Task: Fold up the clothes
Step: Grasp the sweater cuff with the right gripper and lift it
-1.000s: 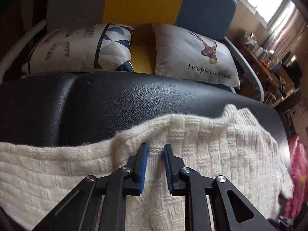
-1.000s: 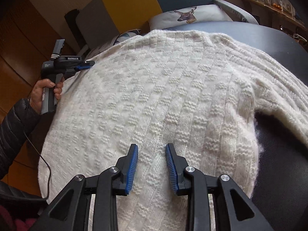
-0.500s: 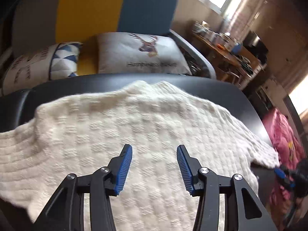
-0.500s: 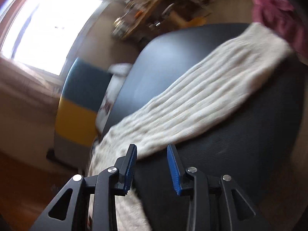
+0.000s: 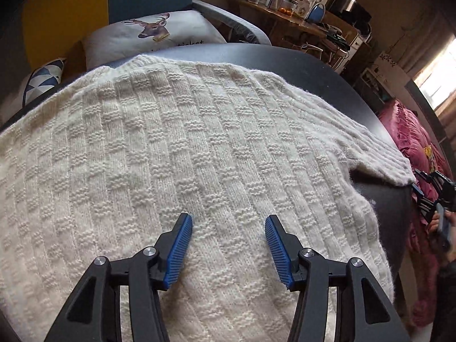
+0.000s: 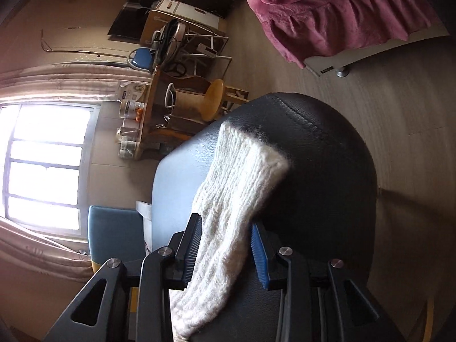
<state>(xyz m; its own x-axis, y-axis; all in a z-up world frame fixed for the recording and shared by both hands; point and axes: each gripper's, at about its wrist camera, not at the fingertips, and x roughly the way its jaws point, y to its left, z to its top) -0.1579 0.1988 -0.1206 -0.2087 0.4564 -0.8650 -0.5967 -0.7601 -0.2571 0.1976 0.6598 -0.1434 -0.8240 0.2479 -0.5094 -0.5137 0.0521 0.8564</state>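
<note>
The cream basket-knit sweater (image 5: 199,148) lies flat, its sleeve (image 6: 242,176) stretching lengthwise across the black tabletop (image 6: 327,171). Left gripper (image 5: 228,249) jaws are opening above it; right gripper (image 6: 225,253) jaws straddle the sleeve, seemingly unclamped.

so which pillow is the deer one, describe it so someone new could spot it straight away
Start at the black padded table that the cream knitted sweater lies on, and look past its far edge to the sofa. Two pillows lean there; the deer pillow is the right-hand one, pale grey with an antlered stag's head and dark lettering, while its neighbour shows blue triangles.

Cream basket-weave sweater (image 5: 199,148), blue-padded tool (image 5: 228,245)
</note>
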